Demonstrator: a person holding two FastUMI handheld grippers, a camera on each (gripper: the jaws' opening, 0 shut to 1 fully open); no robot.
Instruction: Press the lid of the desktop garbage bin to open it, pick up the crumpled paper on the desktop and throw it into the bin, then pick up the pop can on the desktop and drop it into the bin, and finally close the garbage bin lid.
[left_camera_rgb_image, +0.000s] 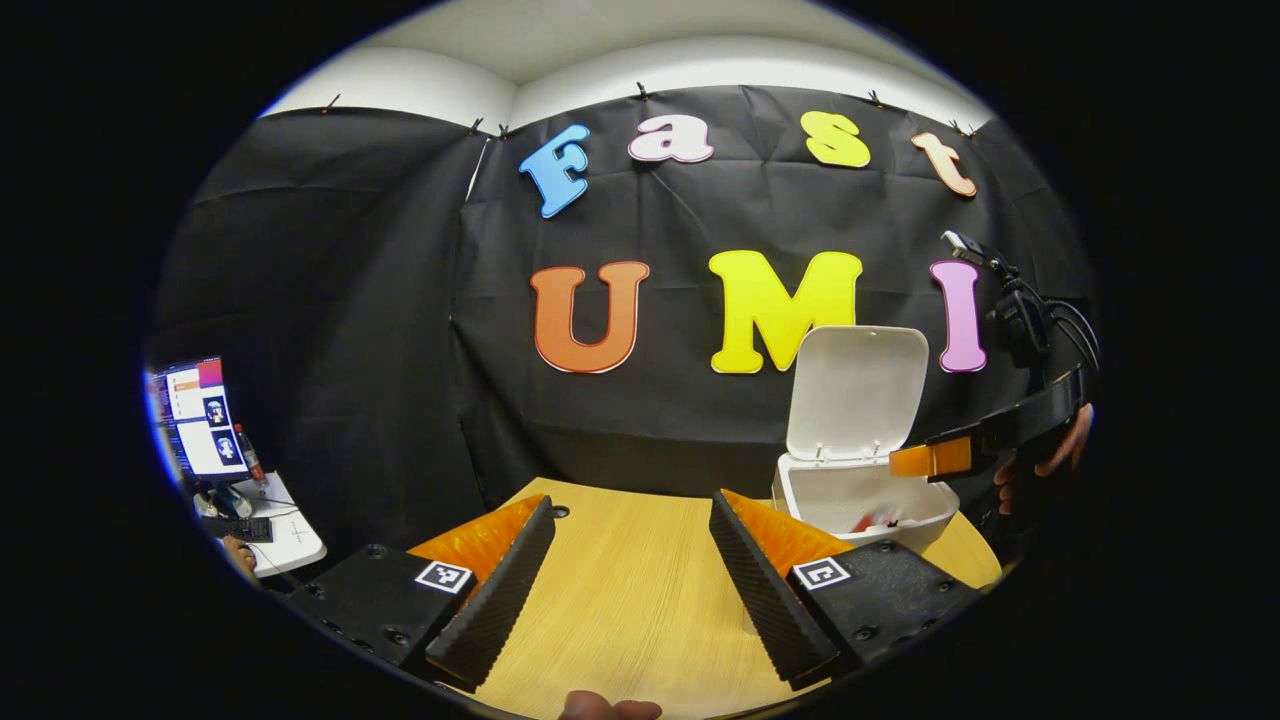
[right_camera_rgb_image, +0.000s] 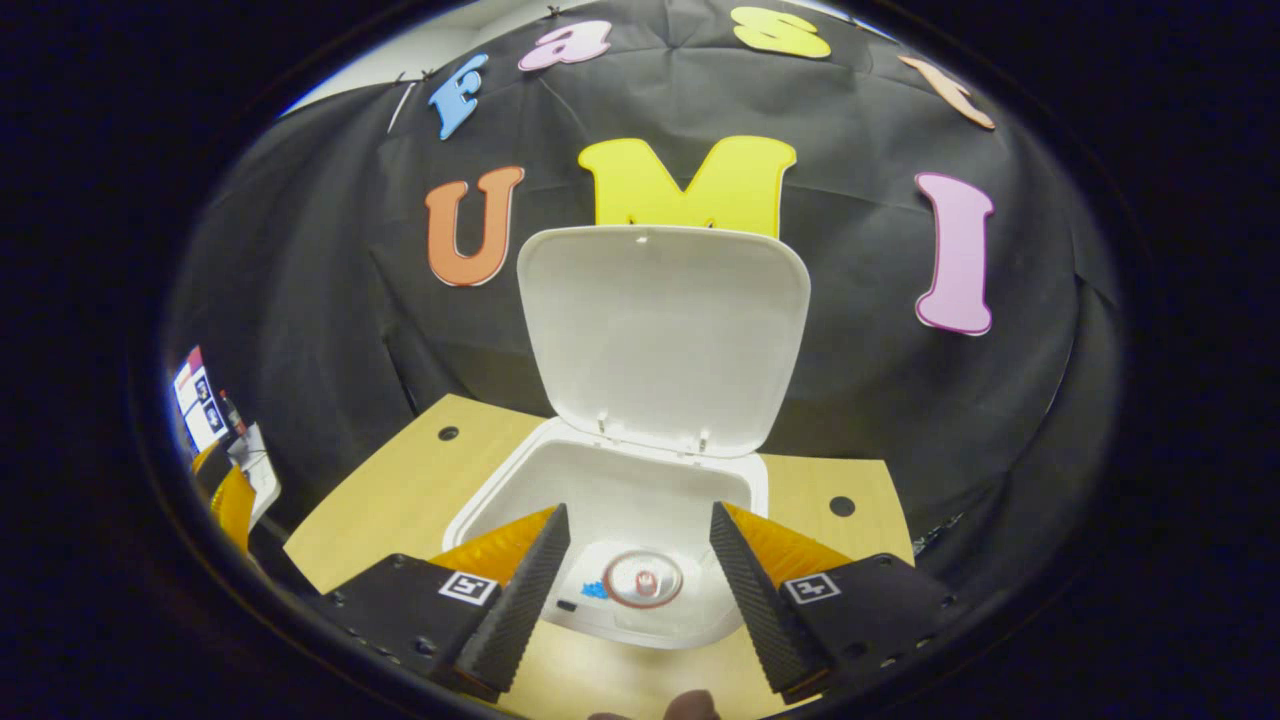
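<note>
Right claw (right_camera_rgb_image: 640, 590), fingers spread and empty, hangs over the white bin (right_camera_rgb_image: 610, 490), lid (right_camera_rgb_image: 665, 335) upright; pop can (right_camera_rgb_image: 642, 579) lies inside, perhaps on paper. Left claw (left_camera_rgb_image: 630, 590) spread above the bench (left_camera_rgb_image: 630, 560).

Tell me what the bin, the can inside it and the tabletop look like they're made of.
The garbage bin and its raised lid look like white matte plastic: smooth moulded walls, rounded corners, small hinge tabs. The pop can inside looks like metal, judging by its shiny round top, though it is small here. The table looks like pale wood or wood-grain laminate; which one cannot be told.
</note>
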